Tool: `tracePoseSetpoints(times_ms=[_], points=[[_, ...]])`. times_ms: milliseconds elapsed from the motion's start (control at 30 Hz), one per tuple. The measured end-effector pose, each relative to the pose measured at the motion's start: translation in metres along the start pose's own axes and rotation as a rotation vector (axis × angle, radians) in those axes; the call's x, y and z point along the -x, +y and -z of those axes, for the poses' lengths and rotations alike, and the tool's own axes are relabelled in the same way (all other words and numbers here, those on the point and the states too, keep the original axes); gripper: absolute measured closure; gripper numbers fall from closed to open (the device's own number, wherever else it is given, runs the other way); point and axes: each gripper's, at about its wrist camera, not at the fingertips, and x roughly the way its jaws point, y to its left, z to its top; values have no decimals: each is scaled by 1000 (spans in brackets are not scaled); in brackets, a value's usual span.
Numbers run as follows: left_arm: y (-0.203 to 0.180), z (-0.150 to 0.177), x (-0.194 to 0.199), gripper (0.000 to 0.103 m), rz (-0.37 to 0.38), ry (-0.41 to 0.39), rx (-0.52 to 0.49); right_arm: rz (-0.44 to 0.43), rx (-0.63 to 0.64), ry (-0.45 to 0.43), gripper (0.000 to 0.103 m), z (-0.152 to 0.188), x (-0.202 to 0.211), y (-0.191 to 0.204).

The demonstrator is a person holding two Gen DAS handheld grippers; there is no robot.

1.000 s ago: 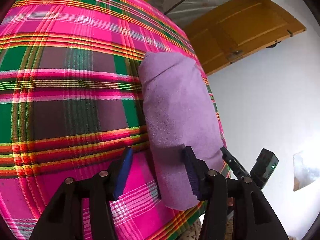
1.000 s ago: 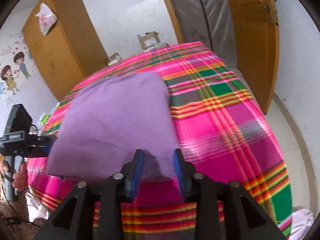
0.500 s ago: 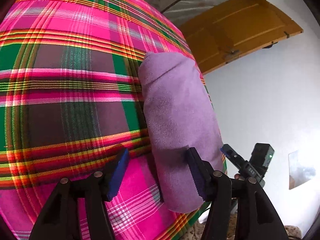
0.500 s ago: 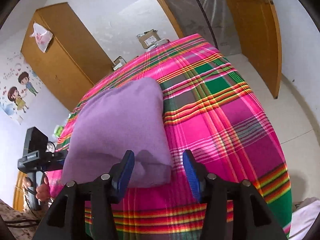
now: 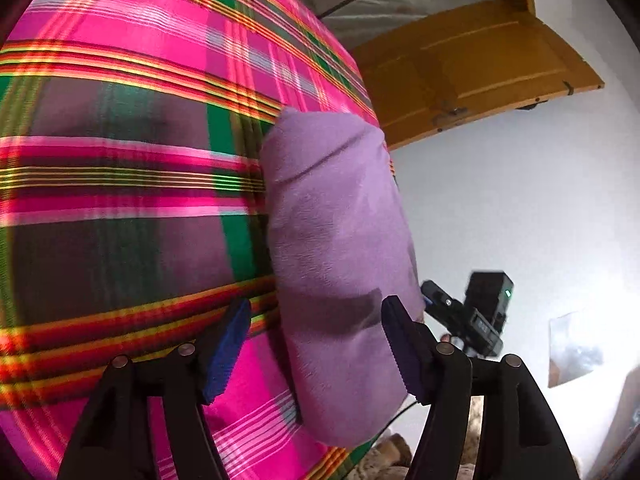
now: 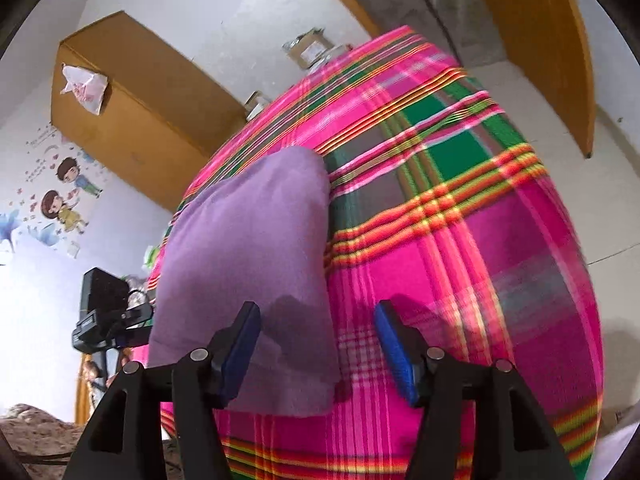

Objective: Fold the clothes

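A folded purple cloth point(image 5: 336, 248) lies flat on the pink plaid bedspread point(image 5: 120, 200), near the bed's edge. My left gripper point(image 5: 316, 344) hovers over its near end, jaws opening, the cloth below and between the blue pads but not pressed. In the right wrist view the same purple cloth point(image 6: 248, 264) lies on the plaid bedspread point(image 6: 460, 260). My right gripper point(image 6: 316, 344) is over the cloth's near right corner, jaws opening wide, pads clear of the fabric. Each gripper shows in the other's view: the right gripper point(image 5: 468, 312) and the left gripper point(image 6: 108, 320).
A wooden door point(image 5: 472, 72) stands open beyond the bed. A wooden wardrobe point(image 6: 132, 120) is against the far wall, with cartoon stickers point(image 6: 60, 200) beside it. Cardboard boxes point(image 6: 312, 48) sit behind the bed. Bare floor point(image 6: 608, 216) lies to the right.
Both grippers have widened their jaws and let go of the purple cloth, which now lies settled on the bed. The right gripper has drawn back and tilted.
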Motion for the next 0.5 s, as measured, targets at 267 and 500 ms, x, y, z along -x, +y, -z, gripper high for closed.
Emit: tracePoseSetpoints(times_ms=[267, 500], points=[[-1, -8, -11, 33, 17, 74, 7, -161, -7, 136, 43, -37, -30, -10], [7, -9, -8, 33, 34, 105, 45, -223, 74, 249, 43, -54, -59, 5]])
